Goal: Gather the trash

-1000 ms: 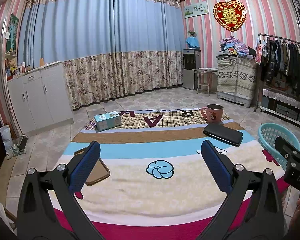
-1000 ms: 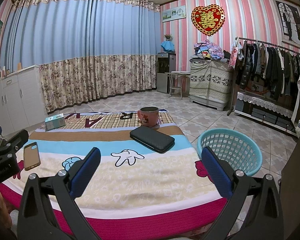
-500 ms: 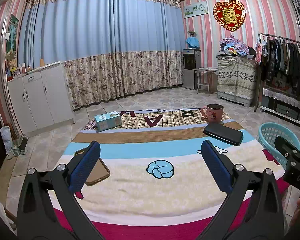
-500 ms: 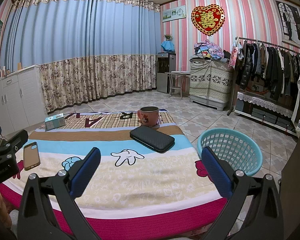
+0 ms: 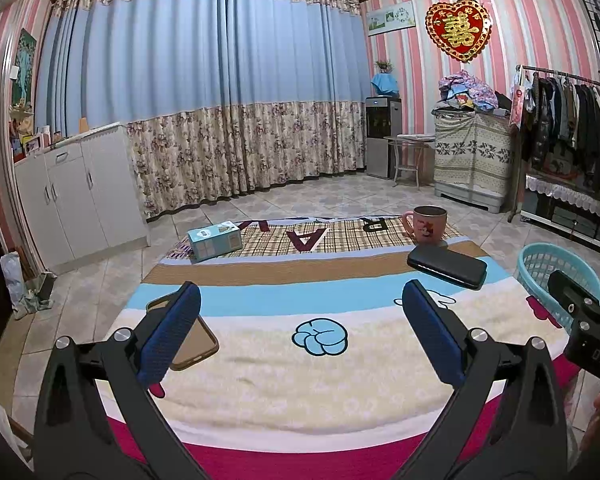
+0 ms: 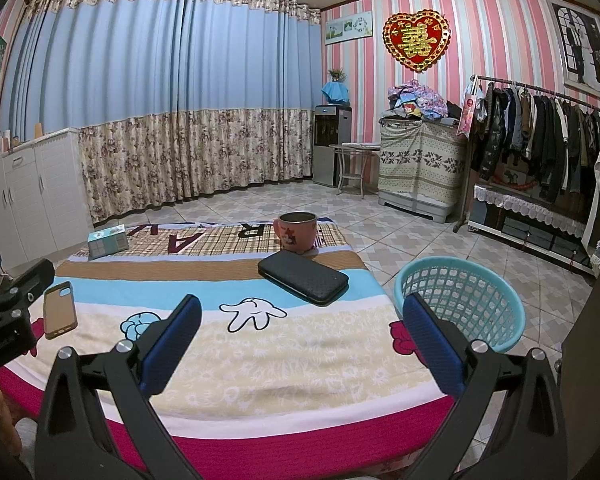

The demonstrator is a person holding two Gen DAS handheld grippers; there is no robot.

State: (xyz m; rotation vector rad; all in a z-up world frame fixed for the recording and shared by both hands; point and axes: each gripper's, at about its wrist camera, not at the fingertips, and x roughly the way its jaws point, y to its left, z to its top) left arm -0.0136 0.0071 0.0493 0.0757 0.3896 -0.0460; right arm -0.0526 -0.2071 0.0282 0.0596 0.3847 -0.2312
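Observation:
A striped cartoon cloth covers the table (image 5: pixel 320 272) (image 6: pixel 228 352). On it lie a light-blue tissue box (image 5: pixel 215 241) (image 6: pixel 108 243), a pink mug (image 5: pixel 428 225) (image 6: pixel 297 231), a black case (image 5: pixel 447 267) (image 6: pixel 303 277) and a tan phone case (image 5: pixel 196 344) (image 6: pixel 60 309). A turquoise basket (image 5: pixel 556 276) (image 6: pixel 460 304) stands on the floor right of the table. My left gripper (image 5: pixel 300 332) is open and empty above the near table edge. My right gripper (image 6: pixel 300 336) is open and empty, its right finger in front of the basket.
White cabinets (image 5: pixel 76 196) stand at the left wall. Curtains (image 5: pixel 220 112) hang behind. A clothes rack (image 6: pixel 540 136), a covered cabinet (image 6: pixel 420 164), a water dispenser (image 6: pixel 332 144) and a small table (image 6: pixel 354 166) line the right side. The floor is tiled.

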